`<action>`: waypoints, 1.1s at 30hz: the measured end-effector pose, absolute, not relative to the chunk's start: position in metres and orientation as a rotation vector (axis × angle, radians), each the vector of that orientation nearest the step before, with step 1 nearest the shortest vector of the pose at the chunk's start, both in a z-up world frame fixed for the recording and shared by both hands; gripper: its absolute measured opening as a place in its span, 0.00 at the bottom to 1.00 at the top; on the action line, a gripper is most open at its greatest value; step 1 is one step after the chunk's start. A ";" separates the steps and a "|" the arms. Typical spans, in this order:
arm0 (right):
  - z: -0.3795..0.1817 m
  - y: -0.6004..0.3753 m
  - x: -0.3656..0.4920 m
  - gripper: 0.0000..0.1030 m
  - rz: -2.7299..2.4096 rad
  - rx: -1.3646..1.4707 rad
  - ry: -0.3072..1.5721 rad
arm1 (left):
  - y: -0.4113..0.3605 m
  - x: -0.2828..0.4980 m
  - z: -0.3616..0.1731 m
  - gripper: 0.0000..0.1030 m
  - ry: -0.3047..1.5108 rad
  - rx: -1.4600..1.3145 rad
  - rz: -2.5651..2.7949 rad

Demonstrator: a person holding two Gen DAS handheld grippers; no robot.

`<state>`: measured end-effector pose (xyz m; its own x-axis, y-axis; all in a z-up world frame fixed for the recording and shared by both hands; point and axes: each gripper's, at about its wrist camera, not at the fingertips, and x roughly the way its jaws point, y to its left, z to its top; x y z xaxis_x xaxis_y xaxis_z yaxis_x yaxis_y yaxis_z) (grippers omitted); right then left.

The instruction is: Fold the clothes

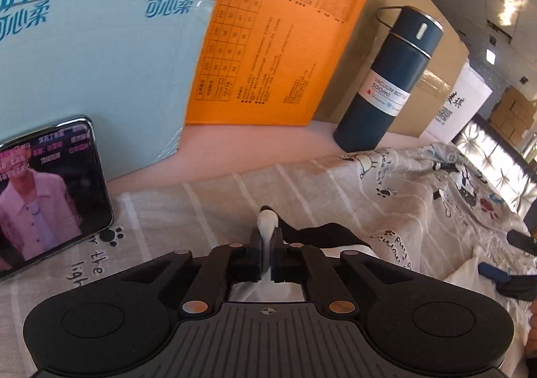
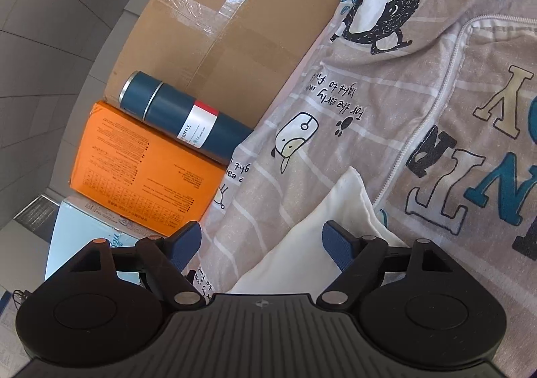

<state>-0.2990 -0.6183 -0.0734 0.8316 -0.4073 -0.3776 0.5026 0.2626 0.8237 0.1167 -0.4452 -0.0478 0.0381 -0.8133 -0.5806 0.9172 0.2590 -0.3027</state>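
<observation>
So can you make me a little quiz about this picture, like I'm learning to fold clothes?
1. True or false: the left gripper is shut on the white cloth.
2. Which colour is the box that stands beside the bottle? A green, B orange, C purple.
3. Fill in: the right gripper is ____, with the white cloth lying between its fingers, not pinched.

Key: 1 true; 2 B; 3 open.
</observation>
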 end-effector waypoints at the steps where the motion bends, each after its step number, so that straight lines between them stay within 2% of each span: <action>1: -0.073 -0.618 -0.299 0.76 -0.617 1.149 0.097 | -0.441 0.111 -0.043 0.03 0.708 0.173 -1.365; 6: -0.073 -0.618 -0.297 0.76 -0.622 1.142 0.104 | -0.390 0.082 -0.003 0.03 0.546 0.062 -1.507; 11: -0.073 -0.618 -0.296 0.75 -0.626 1.135 0.112 | -0.318 0.023 0.020 0.03 0.370 0.075 -1.635; 16: -0.072 -0.618 -0.295 0.74 -0.648 1.134 0.128 | -0.268 -0.023 0.011 0.03 0.308 0.188 -1.700; 19: -0.069 -0.616 -0.296 0.71 -0.682 1.132 0.148 | -0.253 -0.035 -0.003 0.03 0.333 0.246 -1.710; 21: -0.067 -0.614 -0.296 0.63 -0.717 1.127 0.168 | -0.247 -0.037 -0.012 0.03 0.351 0.269 -1.707; 24: -0.068 -0.612 -0.299 0.37 -0.775 1.131 0.195 | -0.237 -0.034 -0.024 0.03 0.378 0.270 -1.684; 27: -0.073 -0.614 -0.302 0.21 -0.813 1.145 0.206 | -0.234 -0.032 -0.031 0.03 0.386 0.261 -1.661; 29: -0.075 -0.614 -0.304 0.07 -0.841 1.147 0.208 | -0.231 -0.032 -0.031 0.03 0.371 0.252 -1.651; 33: -0.063 -0.596 -0.320 0.04 -0.827 1.117 0.121 | -0.224 -0.029 -0.023 0.03 0.320 0.219 -1.643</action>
